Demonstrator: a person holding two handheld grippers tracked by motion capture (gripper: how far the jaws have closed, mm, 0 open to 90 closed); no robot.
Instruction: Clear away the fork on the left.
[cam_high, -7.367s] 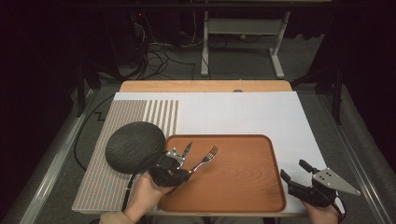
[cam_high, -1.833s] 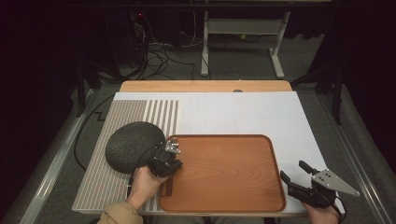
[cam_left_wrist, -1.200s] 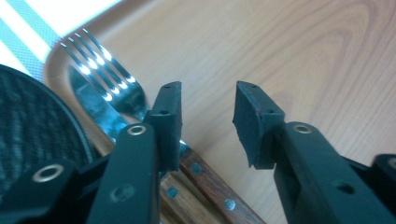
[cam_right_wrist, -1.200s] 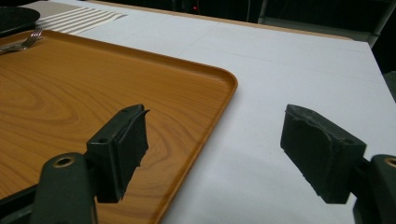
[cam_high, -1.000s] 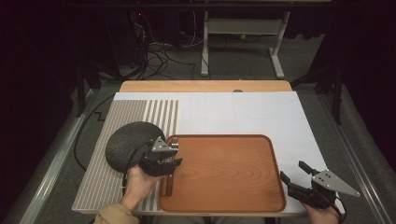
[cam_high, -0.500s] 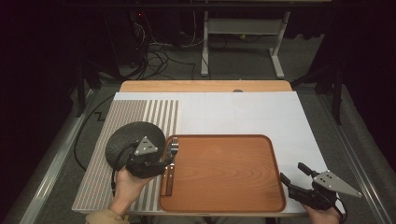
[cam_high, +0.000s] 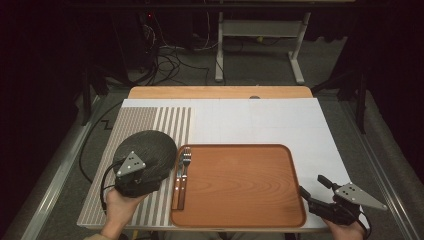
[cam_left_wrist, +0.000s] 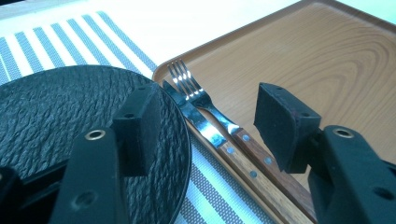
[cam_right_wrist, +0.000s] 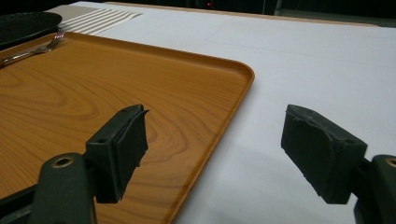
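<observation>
A fork (cam_high: 186, 159) and a knife (cam_high: 178, 172) with wooden handles lie side by side along the left edge of the brown wooden tray (cam_high: 240, 185). A black textured plate (cam_high: 150, 145) sits on the striped mat just left of them. My left gripper (cam_high: 155, 176) hovers over the plate's near right part. Its jaws have just been opening, and nothing is between them. In the left gripper view the fork (cam_left_wrist: 187, 84) and knife (cam_left_wrist: 198, 123) lie beyond the open left gripper (cam_left_wrist: 210, 123). My right gripper (cam_high: 312, 185) rests open and empty at the tray's near right corner.
A grey-and-white striped mat (cam_high: 165, 120) covers the table's left part, and white sheet (cam_high: 260, 120) covers the rest. In the right gripper view the tray's rim (cam_right_wrist: 243, 79) runs between the jaws of the right gripper (cam_right_wrist: 219, 149). The floor behind holds cables and a desk frame.
The left gripper has drawn back left from the tray's edge to over the plate, opening. Fork and knife stay at the tray's left edge. The right gripper has not moved.
</observation>
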